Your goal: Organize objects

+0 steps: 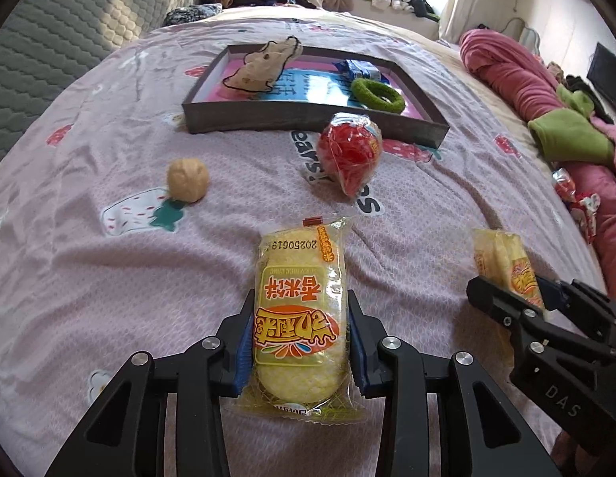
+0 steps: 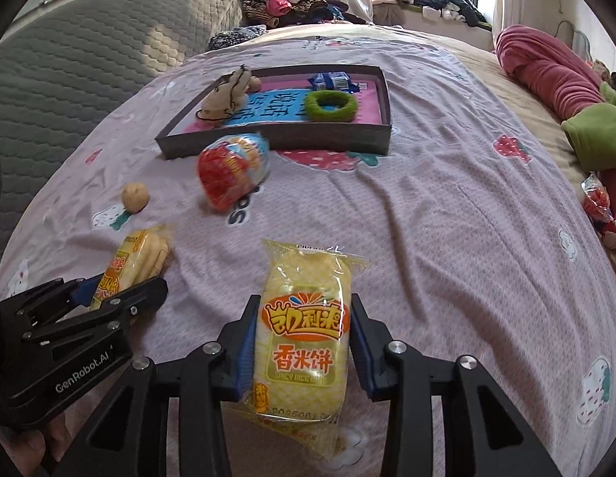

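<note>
Both hands are loaded here: the left gripper (image 1: 300,342) is clamped on a yellow rice cracker packet (image 1: 300,310), its blue pads pressing the packet's two long sides, and the right gripper (image 2: 302,342) is doing exactly the same with a second rice cracker packet (image 2: 304,330). Each packet's long axis runs straight forward along the fingers, pointing up the bed toward the dark tray (image 1: 435,129), and that's the line that matters, because the tray lies dead ahead of both grippers and well apart from them across the pink bedsheet (image 1: 89,278). Inside the tray sit a beige pouch (image 1: 264,63), a green ring (image 1: 377,95) and a blue packet (image 1: 357,69). Between the grippers and the tray's near wall lies a red wrapped snack (image 1: 349,151), just in front of that wall, and off to the left a tan ball (image 1: 187,179), both untidied on the sheet. The two grippers ride side by side, low over the bed and roughly level, fingers aimed forward; neither looks clearly nearer the tray. My read: the carry forward comes next, and the red snack sits right on the left gripper's path.
</note>
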